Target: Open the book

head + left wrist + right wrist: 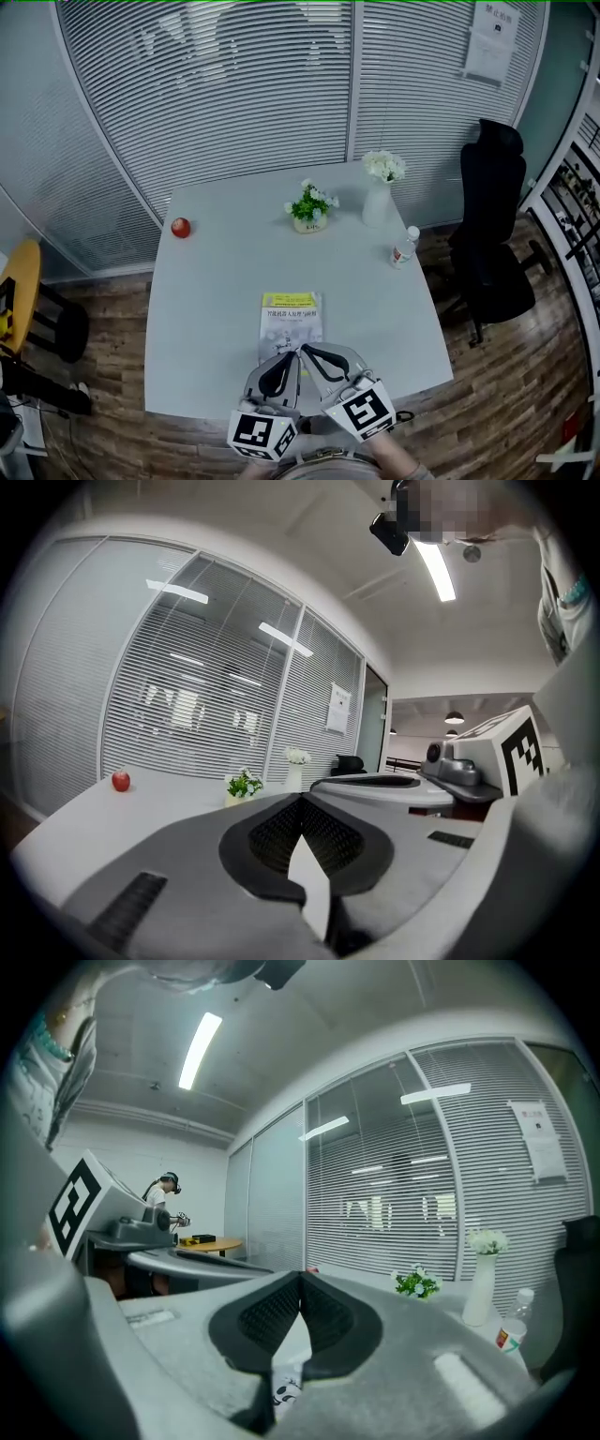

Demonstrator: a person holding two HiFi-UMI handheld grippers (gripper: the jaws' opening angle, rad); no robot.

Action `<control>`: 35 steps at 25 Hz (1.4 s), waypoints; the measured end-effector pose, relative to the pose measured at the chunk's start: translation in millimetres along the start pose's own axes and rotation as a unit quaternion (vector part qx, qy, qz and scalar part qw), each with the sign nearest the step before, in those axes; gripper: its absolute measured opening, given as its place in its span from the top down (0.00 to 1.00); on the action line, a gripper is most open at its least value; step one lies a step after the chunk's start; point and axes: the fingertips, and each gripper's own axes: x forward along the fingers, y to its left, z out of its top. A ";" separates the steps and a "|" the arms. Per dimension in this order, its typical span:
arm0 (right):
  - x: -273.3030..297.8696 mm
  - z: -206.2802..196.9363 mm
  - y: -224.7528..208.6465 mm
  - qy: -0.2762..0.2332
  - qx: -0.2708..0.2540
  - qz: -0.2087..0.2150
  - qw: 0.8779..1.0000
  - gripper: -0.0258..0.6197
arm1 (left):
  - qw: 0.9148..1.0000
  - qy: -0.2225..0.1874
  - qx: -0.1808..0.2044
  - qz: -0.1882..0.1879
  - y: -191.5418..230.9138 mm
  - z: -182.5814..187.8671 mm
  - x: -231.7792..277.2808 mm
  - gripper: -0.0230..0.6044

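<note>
A closed book (291,321) with a yellow strip across its cover's top lies flat near the front edge of the white table (211,309). Both grippers hover side by side over the book's near end, tips almost touching each other. My left gripper (292,355) is shut with nothing in it; in the left gripper view (302,799) its jaws meet at the tip. The right gripper (305,349) also looks shut and empty (301,1274). Through the gap behind its pads a sliver of the book's cover (286,1391) shows.
A red apple (181,227) sits at the table's far left. A small potted plant (309,208), a white vase of flowers (379,192) and a bottle (405,247) stand at the far right. A black office chair (492,234) is to the right, a yellow stool (19,291) to the left.
</note>
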 end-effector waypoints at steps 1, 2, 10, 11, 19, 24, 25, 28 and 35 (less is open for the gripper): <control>1.6 -1.4 -0.4 0.002 0.000 0.001 1.000 0.96 | 1.000 0.002 0.001 0.003 1.7 -2.0 -0.3 0.97; 2.8 -2.8 -0.5 0.003 -0.001 0.002 1.000 0.96 | 1.000 0.004 0.002 0.005 3.8 -4.2 -0.9 0.97; 11.7 1.6 -7.3 0.006 0.010 -0.028 1.000 0.96 | 1.000 0.012 -0.007 -0.017 18.8 -2.8 4.6 0.97; 13.3 1.9 -8.5 0.007 0.011 -0.033 0.999 0.96 | 1.000 0.014 -0.010 -0.024 19.5 -2.4 6.8 0.97; 32.0 -0.7 -10.2 0.023 0.003 -0.073 0.997 0.96 | 0.997 0.033 -0.006 -0.076 34.1 -3.1 9.7 0.97; 42.6 -6.3 -2.9 0.029 0.005 -0.101 0.994 0.96 | 0.994 0.040 -0.001 -0.105 47.9 -5.6 2.6 0.97; 44.5 -7.8 -1.6 0.029 0.003 -0.107 0.994 0.96 | 0.993 0.039 -0.001 -0.110 51.2 -6.1 1.0 0.97; 48.0 -13.7 3.0 0.029 0.001 -0.124 0.992 0.96 | 0.991 0.038 -0.002 -0.125 59.4 -9.5 -3.7 0.97; 45.0 -15.2 6.8 0.025 0.008 -0.164 0.986 0.96 | 0.987 0.056 0.007 -0.150 68.0 -23.0 -8.2 0.97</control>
